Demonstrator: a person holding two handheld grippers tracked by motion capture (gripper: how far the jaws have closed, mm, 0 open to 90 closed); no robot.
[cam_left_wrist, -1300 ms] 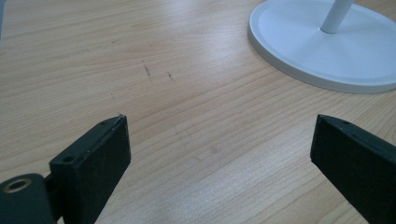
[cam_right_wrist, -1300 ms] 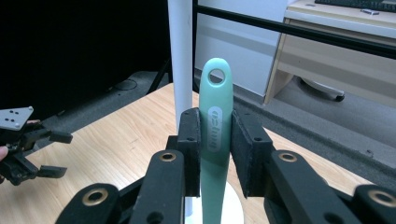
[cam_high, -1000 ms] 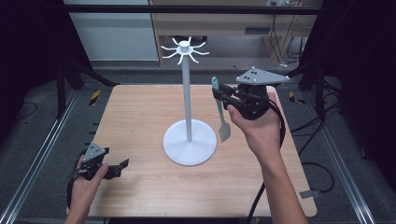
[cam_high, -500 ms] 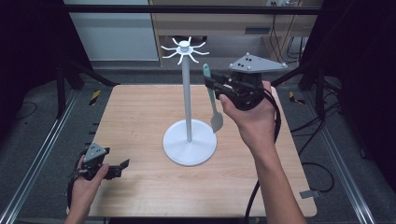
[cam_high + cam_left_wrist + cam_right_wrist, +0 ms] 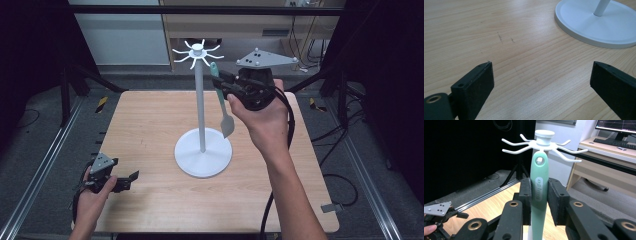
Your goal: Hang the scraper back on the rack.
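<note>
The surface (image 5: 150, 125) is bare wood under both of my hands. The white hook stand (image 5: 200, 100) rises from its round base just left of my right hand-held gripper (image 5: 222, 82), and its base (image 5: 596, 25) lies ahead and to the right of my left hand-held gripper (image 5: 541, 82).

My right hand-held gripper is pinching the green spatula (image 5: 539, 192) by its handle, blade hanging down beside the pole.

Change noted: over the last second I have lifted the spatula from mid-pole height up to the crown of hooks (image 5: 541, 143). In the right gripper view the handle's hanging hole (image 5: 539, 160) now sits just beneath the hook ring (no hook is through it yet). I judge the job to be hanging the spatula; what remains is a short lift and threading the hole over one prong.

My left hand-held gripper (image 5: 127, 177) rests low on the surface, jaws spread and holding nothing, well apart from the work.
</note>
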